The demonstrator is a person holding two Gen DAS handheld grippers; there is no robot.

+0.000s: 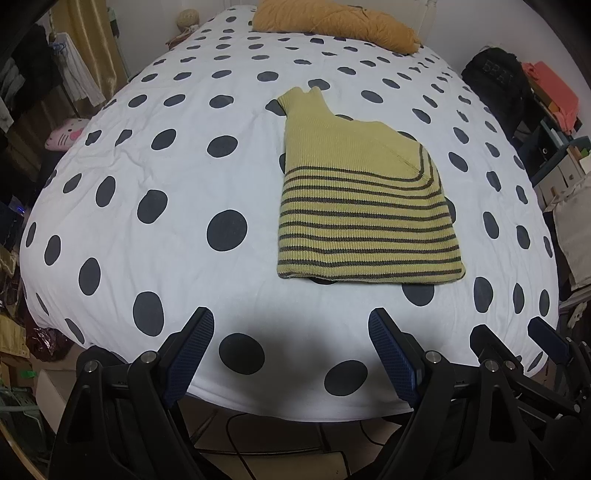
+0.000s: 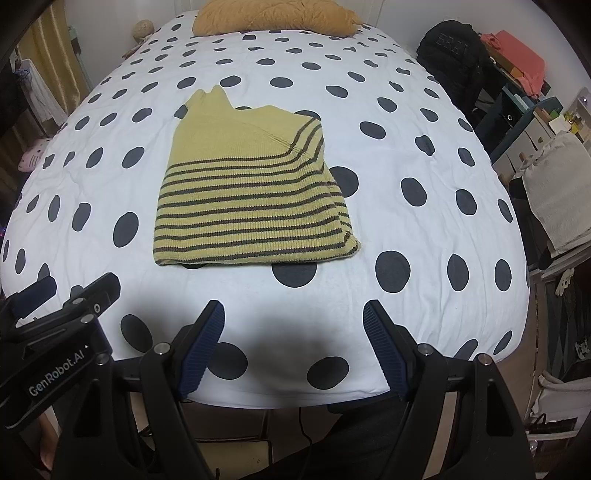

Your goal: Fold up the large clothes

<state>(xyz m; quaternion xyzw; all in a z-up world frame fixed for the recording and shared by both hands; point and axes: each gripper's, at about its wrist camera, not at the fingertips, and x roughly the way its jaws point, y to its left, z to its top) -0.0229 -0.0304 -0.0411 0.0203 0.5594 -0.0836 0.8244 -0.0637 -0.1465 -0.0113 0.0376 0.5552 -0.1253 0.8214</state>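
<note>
A yellow-green knit sweater with dark stripes [image 1: 354, 199] lies folded flat on the bed, its collar pointing away; it also shows in the right wrist view [image 2: 247, 195]. My left gripper [image 1: 291, 325] is open and empty, held back at the near edge of the bed, well short of the sweater's hem. My right gripper [image 2: 293, 317] is open and empty, also at the near edge. The right gripper shows at the lower right of the left wrist view [image 1: 517, 332], and the left gripper shows at the lower left of the right wrist view [image 2: 77, 288].
The bed [image 1: 147, 166] has a white cover with dark dots. A mustard pillow [image 1: 332, 22] lies at its head. A black bag and shelves with clutter [image 2: 517, 92] stand to the right, hanging clothes [image 1: 74, 81] to the left. Cables run on the floor below.
</note>
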